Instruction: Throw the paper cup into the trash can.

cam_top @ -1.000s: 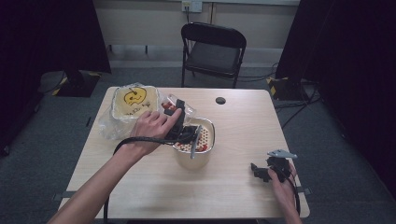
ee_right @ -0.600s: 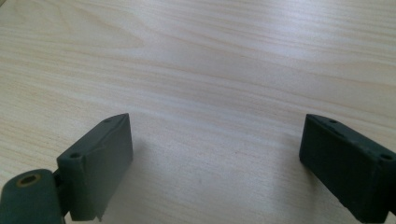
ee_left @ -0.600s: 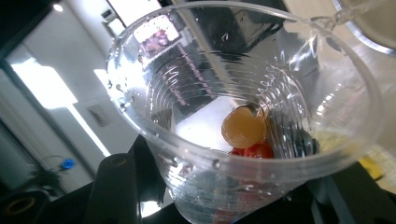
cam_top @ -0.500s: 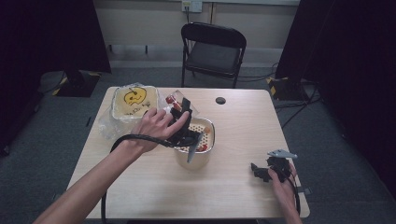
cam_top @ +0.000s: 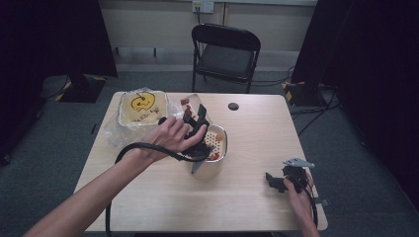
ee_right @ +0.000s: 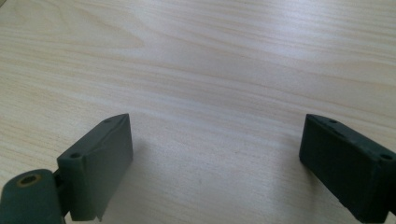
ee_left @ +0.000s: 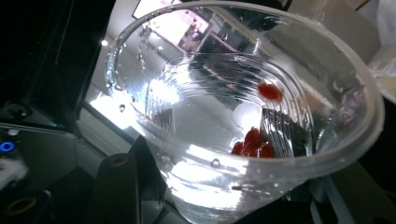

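Item: we hold the clear cup (ee_left: 243,116) clamped in our left gripper (cam_top: 196,129), tipped over the centre bowl (cam_top: 213,148) to shed red bits; right gripper (cam_top: 279,181) rests wide open, empty, near right.

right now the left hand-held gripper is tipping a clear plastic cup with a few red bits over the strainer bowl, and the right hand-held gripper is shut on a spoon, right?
Not quite. The right hand-held gripper holds nothing: the right gripper view shows its jaws wide apart over the bare table. The rest stands: the left hand-held gripper is shut on the clear plastic cup with red bits, tilted over the strainer bowl.
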`<state>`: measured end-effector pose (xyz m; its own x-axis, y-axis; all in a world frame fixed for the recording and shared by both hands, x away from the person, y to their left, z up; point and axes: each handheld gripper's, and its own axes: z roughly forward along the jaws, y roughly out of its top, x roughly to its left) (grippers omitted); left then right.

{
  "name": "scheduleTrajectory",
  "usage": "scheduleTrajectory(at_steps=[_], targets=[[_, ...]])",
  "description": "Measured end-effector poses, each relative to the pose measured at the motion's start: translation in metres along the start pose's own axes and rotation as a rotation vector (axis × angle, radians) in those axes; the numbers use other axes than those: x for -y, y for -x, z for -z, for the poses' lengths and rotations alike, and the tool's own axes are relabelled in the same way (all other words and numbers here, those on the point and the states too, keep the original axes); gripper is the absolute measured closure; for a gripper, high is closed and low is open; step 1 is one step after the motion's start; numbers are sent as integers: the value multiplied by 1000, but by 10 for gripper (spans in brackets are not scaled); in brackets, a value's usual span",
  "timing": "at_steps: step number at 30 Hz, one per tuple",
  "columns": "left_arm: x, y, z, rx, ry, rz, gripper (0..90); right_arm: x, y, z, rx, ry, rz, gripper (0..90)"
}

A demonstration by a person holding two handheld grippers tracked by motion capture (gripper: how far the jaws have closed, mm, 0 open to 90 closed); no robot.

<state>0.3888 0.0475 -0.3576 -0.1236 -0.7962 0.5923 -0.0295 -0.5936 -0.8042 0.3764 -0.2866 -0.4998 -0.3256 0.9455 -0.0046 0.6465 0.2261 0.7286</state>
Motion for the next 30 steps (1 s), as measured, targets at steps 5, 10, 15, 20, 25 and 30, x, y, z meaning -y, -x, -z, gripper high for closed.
scheduleTrajectory(at_steps=[5, 10, 15, 20, 25, 30], targets=[[4, -2, -6, 50, -14, 80, 460, 0, 0, 0, -1, -1, -2, 88], [7, 0, -13, 163, 47, 325, 461, 0, 0, 0, 0, 0, -2, 88], [17, 4, -21, 291, 87, 587, 466, 0, 0, 0, -1, -1, 0, 88], [29, 15, -24, 401, 155, 863, 472, 0, 0, 0, -1, 0, 1, 87], [41, 19, -25, 505, 235, 1129, 472, 0, 0, 0, -1, 0, 5, 86], [68, 32, -29, 589, 375, 1639, 473, -1, 1, -1, -1, 0, 6, 86]])
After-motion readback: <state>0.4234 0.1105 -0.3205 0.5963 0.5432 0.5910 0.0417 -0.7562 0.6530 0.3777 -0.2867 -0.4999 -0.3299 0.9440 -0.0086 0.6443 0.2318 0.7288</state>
